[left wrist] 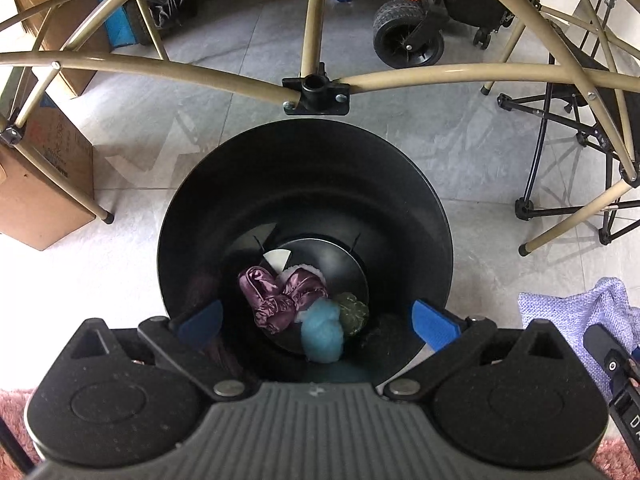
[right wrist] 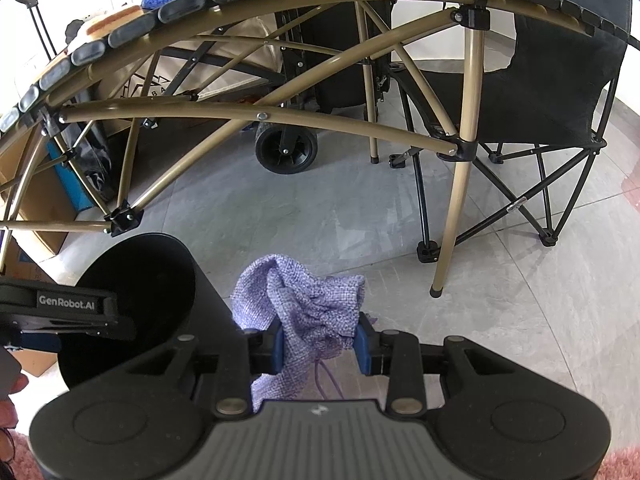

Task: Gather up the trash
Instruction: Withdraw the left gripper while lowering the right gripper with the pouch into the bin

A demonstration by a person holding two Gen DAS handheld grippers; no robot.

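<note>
Left gripper (left wrist: 318,322) spread wide over the bin (left wrist: 192,216) (nothing between); right gripper (right wrist: 320,346) pinches the purple cloth (right wrist: 308,300).

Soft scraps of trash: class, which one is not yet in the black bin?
The lilac knitted cloth, pinched in the right claw beside the bin; the others lie inside it.
</note>
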